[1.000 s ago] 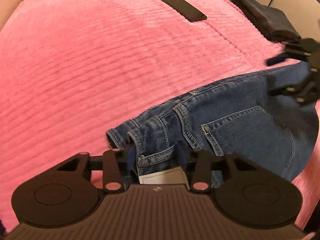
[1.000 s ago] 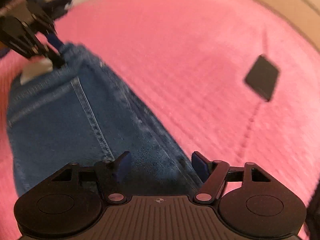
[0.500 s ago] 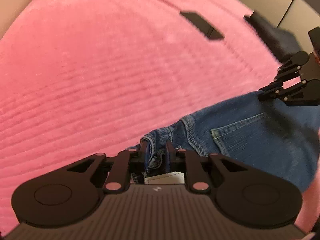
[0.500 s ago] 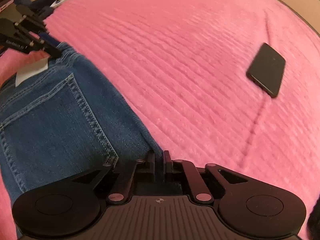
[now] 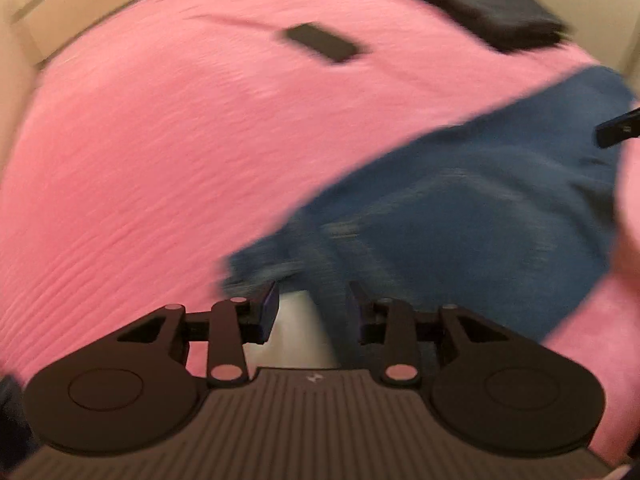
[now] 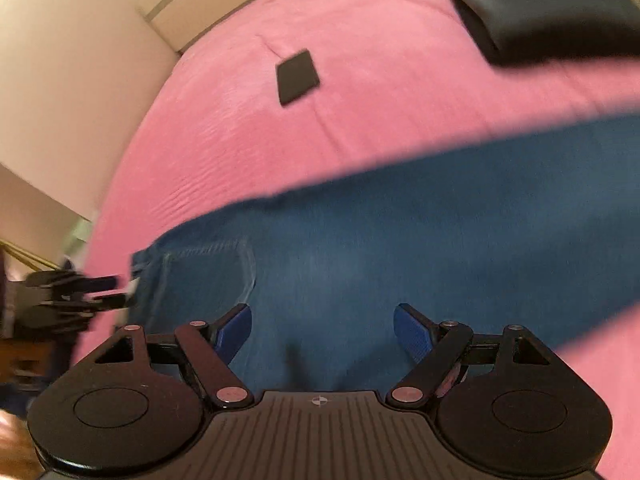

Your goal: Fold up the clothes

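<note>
Jeans [image 6: 400, 248] lie flat across the near side of the pink bedspread [image 5: 168, 168], blurred in both views. Dark folded garment [image 6: 548, 16] sits at the far right, black phone [image 5: 320, 43] left of it, well apart from the denim. Right gripper [image 6: 322, 332]: jaws have just been opening, now wide, nothing pinched. Left gripper [image 5: 313, 309]: jaws just opened a bit, waistband and white label [image 5: 296, 332] between them, pads not pressing

A pink ribbed bed cover [image 5: 168, 168] carries everything. Jeans [image 6: 380, 248] lie on it right under the tool; a flat black slab [image 6: 298, 76] lies farther ahead, folded dark cloth [image 6: 548, 12] beyond, to the right.
</note>
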